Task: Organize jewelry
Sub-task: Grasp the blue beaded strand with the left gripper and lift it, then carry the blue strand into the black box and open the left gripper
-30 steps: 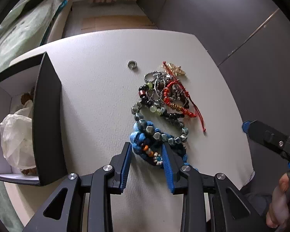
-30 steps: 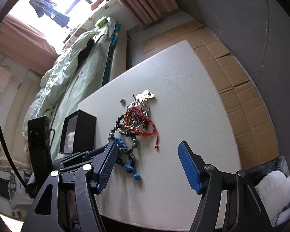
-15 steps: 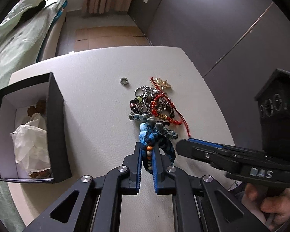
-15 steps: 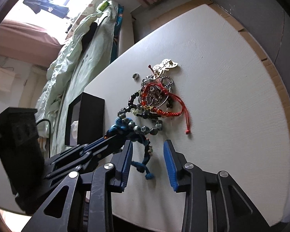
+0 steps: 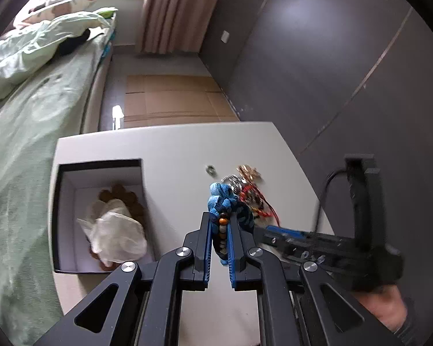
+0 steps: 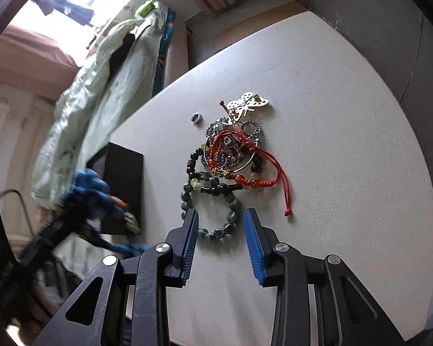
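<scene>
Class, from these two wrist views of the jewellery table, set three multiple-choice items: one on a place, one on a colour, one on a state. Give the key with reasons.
1. Where does the small silver ring lie?
A. alone on the white table, left of the tangled pile
B. inside the black box
C. between the right gripper's pads

2. What colour is the knotted cord bracelet held in the left gripper?
A. red
B. blue
C. green

3. How is the right gripper?
A. shut on the gold butterfly
B. shut on the red string
C. open, above the dark green bead bracelet

Key: 1 A, the ring sits apart from the pile on bare table. 2 B, blue cord shows between the left pads. 3 C, its jaws have just been closing, but the pads stand apart, pressing nothing.
</scene>
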